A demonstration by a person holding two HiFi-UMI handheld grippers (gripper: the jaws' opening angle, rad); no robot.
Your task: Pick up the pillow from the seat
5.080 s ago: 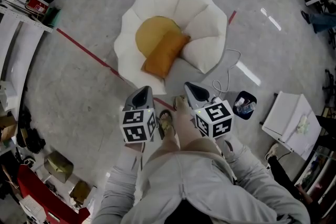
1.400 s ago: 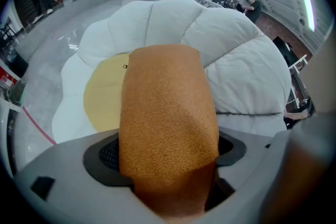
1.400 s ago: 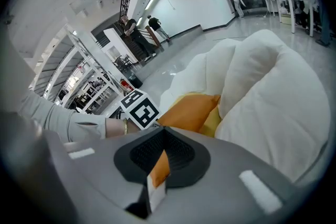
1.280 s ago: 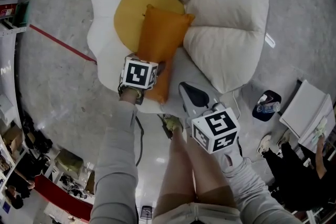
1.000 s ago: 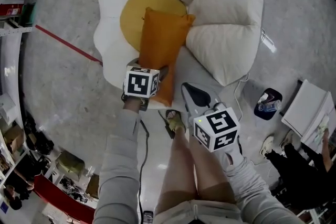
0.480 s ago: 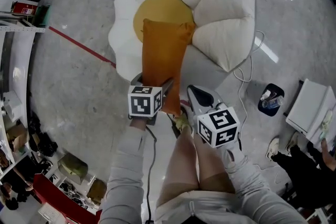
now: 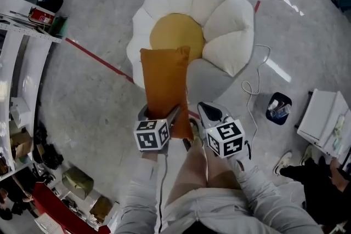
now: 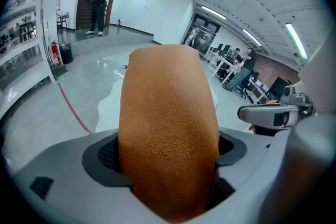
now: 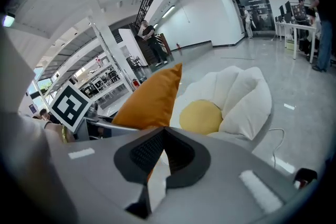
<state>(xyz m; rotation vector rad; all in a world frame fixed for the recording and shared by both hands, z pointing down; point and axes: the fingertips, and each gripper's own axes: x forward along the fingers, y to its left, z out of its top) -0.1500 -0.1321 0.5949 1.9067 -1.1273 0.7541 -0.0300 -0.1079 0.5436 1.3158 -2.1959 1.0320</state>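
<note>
Holding the orange pillow (image 7: 163, 82) by its near short end, my left gripper (image 7: 160, 113) has both pads pressed into the fabric. The jaws stand wide because the stuffing is thick. The pillow sticks out from the jaws and upward, over the front edge of the white flower-shaped seat (image 7: 219, 13). In the right gripper view it seems clear of the yellow centre cushion (image 7: 176, 35). My right gripper (image 7: 208, 112) is closed on nothing and hangs just beside the left one.

I judge the pillow to be light and soft. It holds its shape when carried from one end only, and the cover looks a little grainy, so it should not slip. A grip deep on the end is safer than one on a corner, because a corner would only fold.
</note>
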